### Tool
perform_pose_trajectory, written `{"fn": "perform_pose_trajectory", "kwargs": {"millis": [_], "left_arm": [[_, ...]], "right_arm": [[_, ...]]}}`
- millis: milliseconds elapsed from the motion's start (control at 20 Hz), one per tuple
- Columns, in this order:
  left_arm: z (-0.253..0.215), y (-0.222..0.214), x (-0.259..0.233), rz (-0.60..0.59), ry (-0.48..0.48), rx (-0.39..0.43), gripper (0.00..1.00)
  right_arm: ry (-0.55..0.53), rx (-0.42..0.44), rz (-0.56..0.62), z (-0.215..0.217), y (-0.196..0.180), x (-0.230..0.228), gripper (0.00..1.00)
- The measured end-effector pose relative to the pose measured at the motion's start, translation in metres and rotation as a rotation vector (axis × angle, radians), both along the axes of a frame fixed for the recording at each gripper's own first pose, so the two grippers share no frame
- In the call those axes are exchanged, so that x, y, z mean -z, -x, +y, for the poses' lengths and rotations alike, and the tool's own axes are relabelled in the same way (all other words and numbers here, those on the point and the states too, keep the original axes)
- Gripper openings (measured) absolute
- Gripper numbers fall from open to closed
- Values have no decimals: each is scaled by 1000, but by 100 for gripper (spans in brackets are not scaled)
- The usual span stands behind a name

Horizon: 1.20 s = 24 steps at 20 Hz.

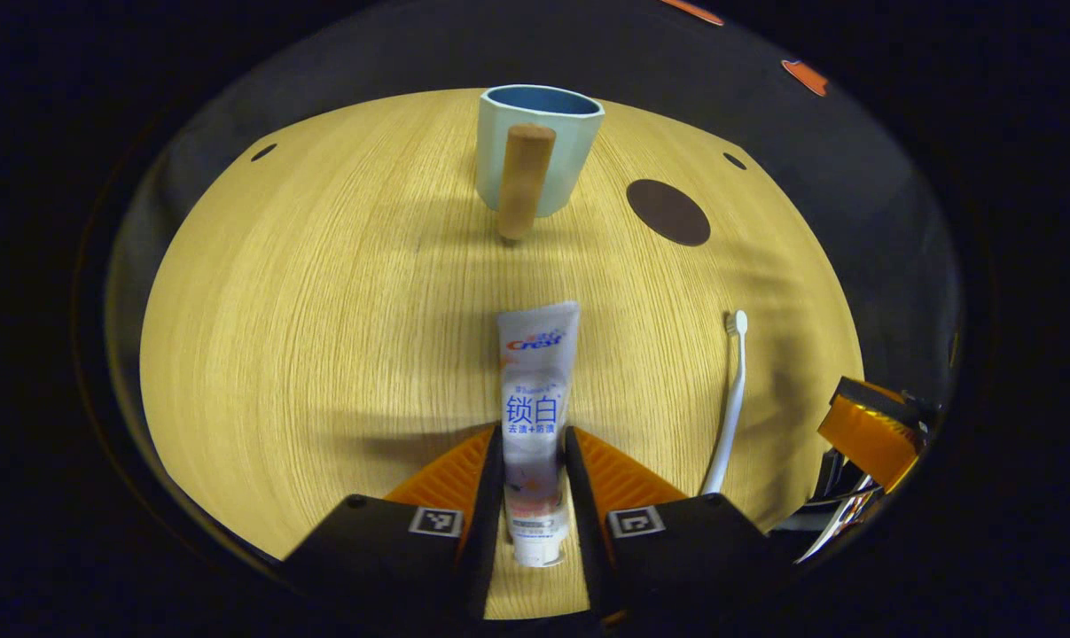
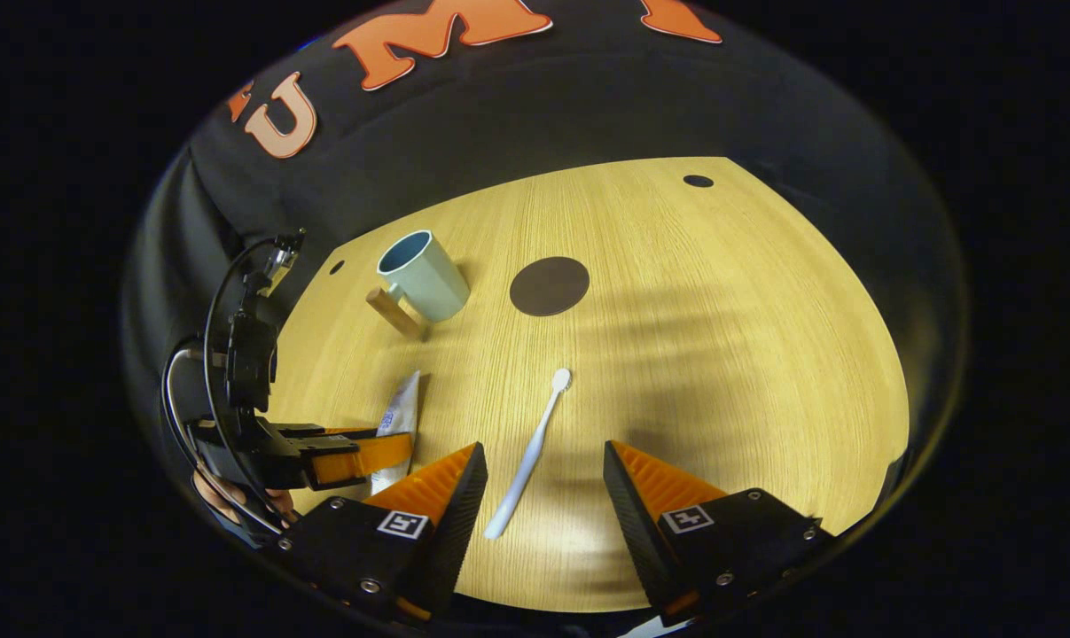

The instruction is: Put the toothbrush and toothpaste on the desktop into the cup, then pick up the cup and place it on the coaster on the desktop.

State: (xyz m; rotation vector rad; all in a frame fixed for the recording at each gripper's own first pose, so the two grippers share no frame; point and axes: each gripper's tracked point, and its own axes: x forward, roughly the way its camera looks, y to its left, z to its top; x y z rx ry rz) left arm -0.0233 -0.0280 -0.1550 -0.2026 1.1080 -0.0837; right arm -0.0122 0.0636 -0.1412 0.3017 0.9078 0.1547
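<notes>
Wood-grain desktop (image 1: 322, 310); left gripper (image 1: 535, 461) clamped around soft toothpaste tube (image 1: 537, 390), right gripper (image 2: 543, 478) spread astride slim toothbrush (image 2: 530, 456).

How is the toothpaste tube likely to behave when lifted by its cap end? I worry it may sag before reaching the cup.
The toothpaste tube looks like soft plastic, so it will probably give under the left gripper, whose fingers close on it near the cap. Most of its length lies ahead of the grip, so it may droop. Its glossy skin could slip.
</notes>
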Motion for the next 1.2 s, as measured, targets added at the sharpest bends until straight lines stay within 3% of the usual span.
{"fn": "perform_pose_trajectory", "kwargs": {"millis": [50,150,200,350,700,950,1000,1050,1200], "left_arm": [[-4,3,-4,11,12,-4,38],[-6,1,-5,-9,26,7,38],[-6,1,-5,-19,16,23,31],[-6,0,-11,-35,46,43,27],[8,-11,-36,-124,25,20,26],[9,-12,-44,-176,35,4,26],[9,-12,-45,-186,39,-1,26],[11,-12,-48,-198,38,-1,26],[16,-10,-57,-226,24,-6,26]], "right_arm": [[-2,-1,5,3,-1,2,80],[2,0,30,7,-1,7,78],[3,5,45,9,-4,9,78],[8,14,87,15,-7,18,78],[37,23,154,23,-14,42,65],[9,64,191,31,-22,57,47],[13,75,201,30,-24,61,52],[11,80,213,30,-24,64,41],[-2,102,200,29,-30,62,33]]}}
